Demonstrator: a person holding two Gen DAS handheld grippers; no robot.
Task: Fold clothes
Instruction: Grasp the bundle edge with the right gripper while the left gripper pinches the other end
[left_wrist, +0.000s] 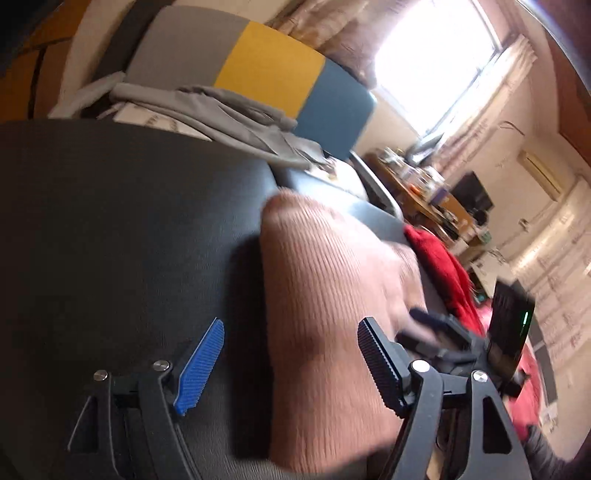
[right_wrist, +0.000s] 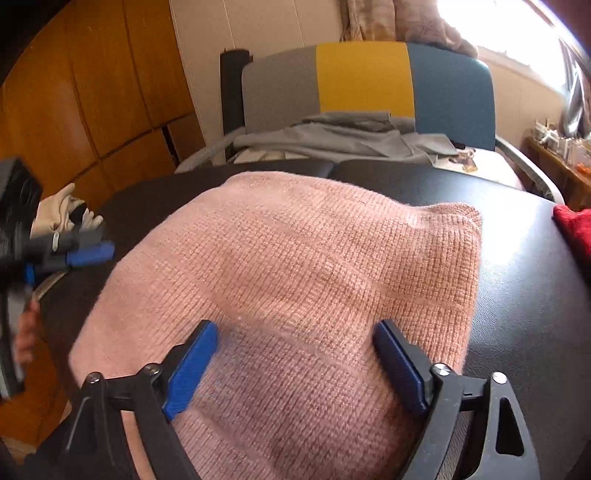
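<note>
1. Pink knit sweater (right_wrist: 295, 288) lies flat on the black padded table (right_wrist: 517, 295), a compact squarish bundle w/ a ribbed edge at its far right corner. Looks already doubled over; I'd judge at least one fold is in it, but can't tell if more are due or it's done.
2. Your right gripper (right_wrist: 295, 363) sits over the sweater's near part, fingers spread wide, one each side of a patch of knit, holding nothing. Whether the pads touch the wool, can't tell. That stance fits either pressing/smoothing the bundle or lining up a pinch.
3. Your left gripper (left_wrist: 291, 363) is at the sweater's left edge, also spread wide and empty: black finger over the knit, blue finger (left_wrist: 201, 365) over bare table. Straddling the edge like that suits catching a hem, or having let one go.
4. Red garment (right_wrist: 574, 225) lies right of the sweater, well apart, near the table's edge, prob. in the same batch.
5. Grey garment (right_wrist: 332, 138) is heaped beyond the sweater, off the table's far edge, in front of the grey-yellow-blue headboard (right_wrist: 364, 77).
6. Left of the sweater, a gloved hand (right_wrist: 61, 214) shows behind the left gripper's body.
</note>
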